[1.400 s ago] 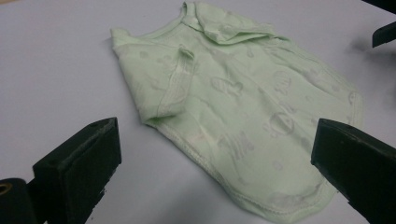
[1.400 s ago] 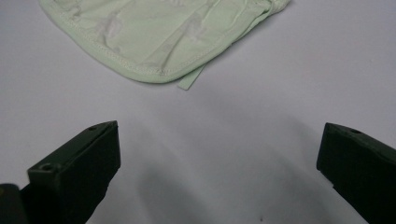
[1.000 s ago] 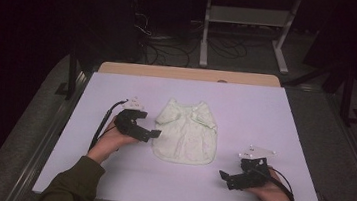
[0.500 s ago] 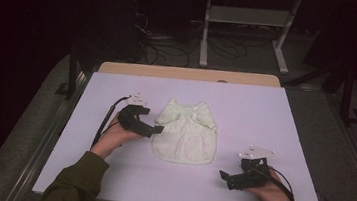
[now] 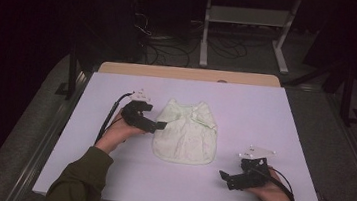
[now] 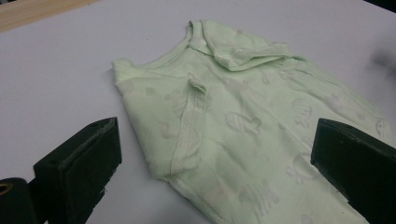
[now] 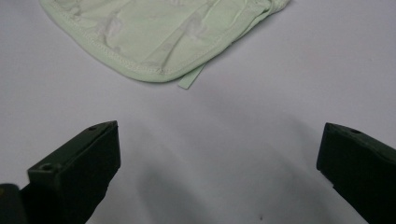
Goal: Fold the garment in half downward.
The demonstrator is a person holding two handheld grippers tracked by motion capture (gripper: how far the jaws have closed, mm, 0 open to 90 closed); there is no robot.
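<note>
Left tongs [image 5: 159, 125] wide at garment's [image 5: 186, 132] nine o'clock edge; right tongs [image 5: 224, 176] wide on counter [image 5: 265, 114], near its five o'clock.

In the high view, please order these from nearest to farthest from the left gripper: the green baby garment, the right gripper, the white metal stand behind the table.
1. The green baby garment, just beside the left gripper, at the table's middle.
2. The right gripper, across the garment, near the front edge.
3. The white metal stand, on the floor behind the table.
</note>
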